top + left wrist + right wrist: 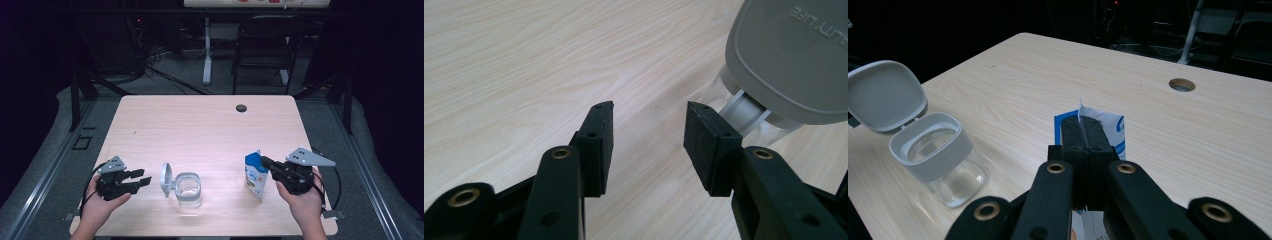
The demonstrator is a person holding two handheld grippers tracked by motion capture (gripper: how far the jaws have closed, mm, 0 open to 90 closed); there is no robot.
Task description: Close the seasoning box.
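A clear jar [188, 190] with a grey collar stands near the table's front edge, its grey hinged lid [166, 179] flipped up on its left side. The same jar [940, 155] sits open and looks empty in the right gripper view. My left gripper [145, 179] rests just left of the lid, open, nothing between its pads [599, 142]; the lid [791, 55] looms close ahead. A blue and white pouch [255, 174] stands upright right of the jar. My right gripper [265, 162] is shut on the pouch's [1108, 127] top edge.
The light wooden table [200, 125] has a round cable hole [241, 107] near its far edge. Beyond it stand a black chair [267, 45] and a white desk leg [207, 50] among floor cables. The surroundings are dark.
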